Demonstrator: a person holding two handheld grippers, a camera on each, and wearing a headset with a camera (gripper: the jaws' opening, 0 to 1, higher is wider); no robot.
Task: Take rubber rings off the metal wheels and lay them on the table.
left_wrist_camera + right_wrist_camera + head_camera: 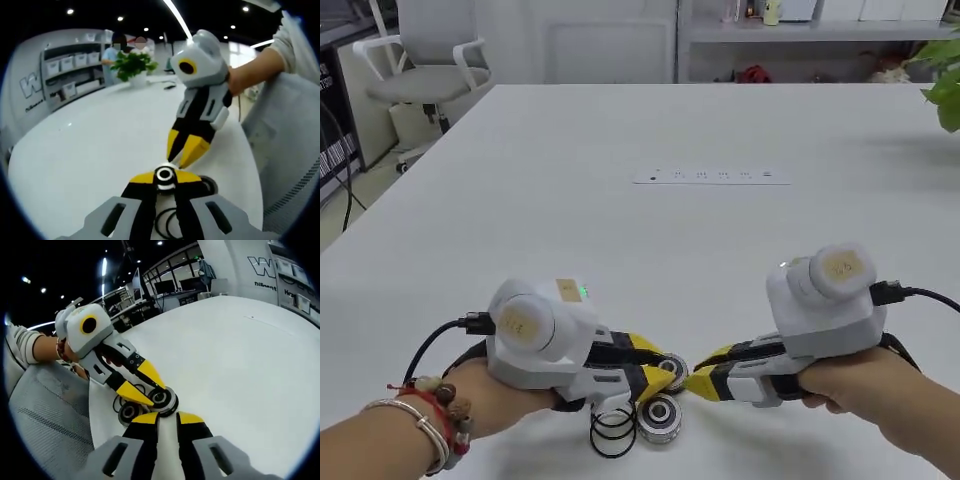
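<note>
- I see a white table running away from me, with a power strip set in its middle, a chair at the far left corner and a plant at the right edge.
- Both grippers sit low at the near edge, tips pointing at each other.
- My left gripper is clamped on a wheel – in the left gripper view the yellow tips press on either side of it, lifted just above the table.
- My right gripper has its tips touching that wheel's rim. The jaws are nearly together with a slim gap, and I cannot tell whether they pinch anything.
- A second wheel stands on the table just below the held one, free of both grippers.
- Loose black rings lie overlapping on the table – right beside the second wheel, under the left gripper.
- The left hand wears bead bracelets at the wrist.
</note>
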